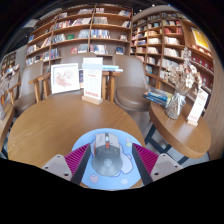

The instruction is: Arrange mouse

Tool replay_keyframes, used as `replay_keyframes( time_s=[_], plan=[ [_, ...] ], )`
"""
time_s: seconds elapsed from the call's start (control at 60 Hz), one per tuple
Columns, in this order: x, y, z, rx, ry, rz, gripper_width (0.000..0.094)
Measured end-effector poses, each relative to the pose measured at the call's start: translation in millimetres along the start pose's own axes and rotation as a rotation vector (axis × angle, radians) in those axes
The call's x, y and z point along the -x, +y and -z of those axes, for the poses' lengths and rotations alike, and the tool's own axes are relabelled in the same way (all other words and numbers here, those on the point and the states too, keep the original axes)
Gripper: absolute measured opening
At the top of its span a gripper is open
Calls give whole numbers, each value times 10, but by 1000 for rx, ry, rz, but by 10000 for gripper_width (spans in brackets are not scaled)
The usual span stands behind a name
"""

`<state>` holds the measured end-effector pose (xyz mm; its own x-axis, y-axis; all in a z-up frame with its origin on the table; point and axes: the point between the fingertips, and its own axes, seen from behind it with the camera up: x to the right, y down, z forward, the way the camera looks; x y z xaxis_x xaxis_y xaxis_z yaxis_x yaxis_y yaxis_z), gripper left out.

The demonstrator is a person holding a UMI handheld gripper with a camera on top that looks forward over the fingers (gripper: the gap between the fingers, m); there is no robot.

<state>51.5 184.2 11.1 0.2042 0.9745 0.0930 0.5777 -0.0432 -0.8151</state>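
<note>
Grey mouse (107,155) sits on round blue mat (100,140) atop wooden table (50,120), between gripper (108,160) fingers w/ pink pads close at both sides; can't tell if clamped. Placement looks nearly done; release & pull back prob. left

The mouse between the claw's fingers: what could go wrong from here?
1. The mouse sits between the fingers with gaps at both sides, so an uneven close may twist it.
2. The blue mat under it lies near the round table's edge; a push might slide both off.
</note>
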Motion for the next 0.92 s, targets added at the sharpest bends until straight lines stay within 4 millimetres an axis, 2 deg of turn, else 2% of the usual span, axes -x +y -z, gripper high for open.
replay_keyframes(
  time_s=[0.05, 0.133, 0.233, 0.333, 0.433, 0.517, 0.6, 0.667, 0.917],
  plan=[
    [0, -35, 201, -16, 4, 5, 849],
    [54, 29, 605, -5, -19, -18, 849],
    [116, 170, 1181, 7, -71, -64, 852],
    [94, 213, 1746, -16, -76, -47, 850],
    [51, 332, 2181, -21, -67, -35, 848],
    [65, 400, 2469, -35, -84, -32, 849],
    [96, 503, 2673, -45, -93, -24, 849],
    [89, 505, 2751, -53, -95, -14, 851],
    [109, 478, 2820, -91, -93, 17, 852]
  ],
)
